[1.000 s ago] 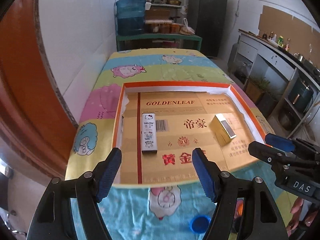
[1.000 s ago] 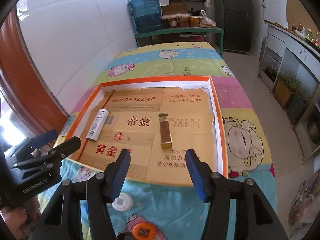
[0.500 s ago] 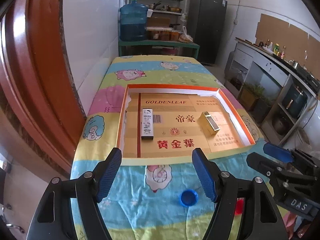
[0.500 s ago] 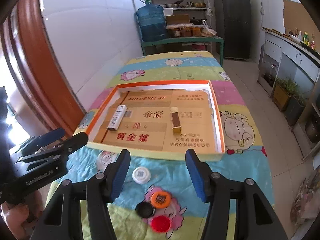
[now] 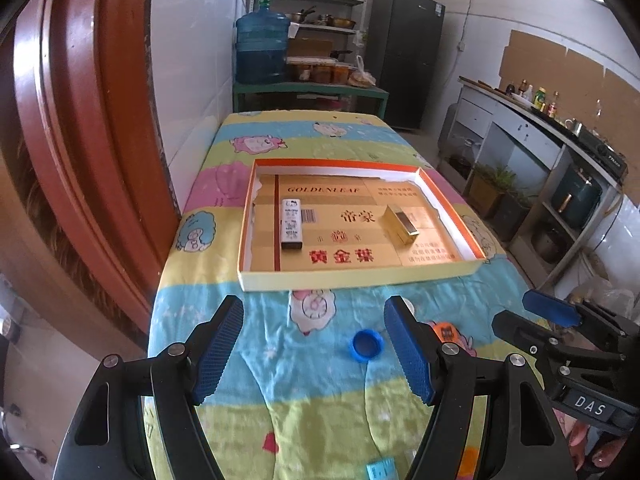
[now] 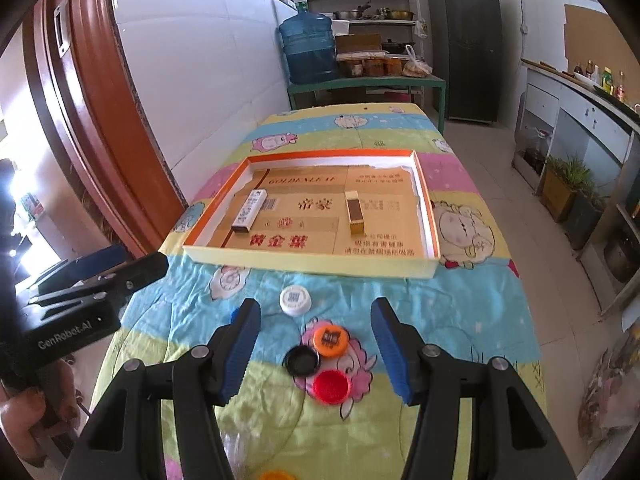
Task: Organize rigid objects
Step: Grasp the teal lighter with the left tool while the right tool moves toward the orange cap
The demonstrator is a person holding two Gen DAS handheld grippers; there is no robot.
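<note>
Both pairs of tongs hang released above the near end of the table (image 5: 208,256), which is covered by a cartoon-printed cloth, and neither one grips anything. The left tongs (image 5: 314,354) have their blue pads spread wide over the cloth, with a blue bottle cap (image 5: 367,346) lying just inside the right-hand pad. The right tongs (image 6: 316,350) are spread over a cluster of caps: a white cap (image 6: 295,300) nearest the tray, then an orange cap (image 6: 330,341) touching a black cap (image 6: 301,361), and a red cap (image 6: 331,386) just below them. Farther along the table sits a shallow orange-rimmed tray (image 5: 246,216) lined with flattened gold cigarette cartons. Inside it, a white slim box (image 5: 291,229) lies toward the left, and a gold box (image 5: 400,224) lies toward the right, well apart from each other. A blue water jug (image 6: 308,50) stands on a green bench beyond the table.
</note>
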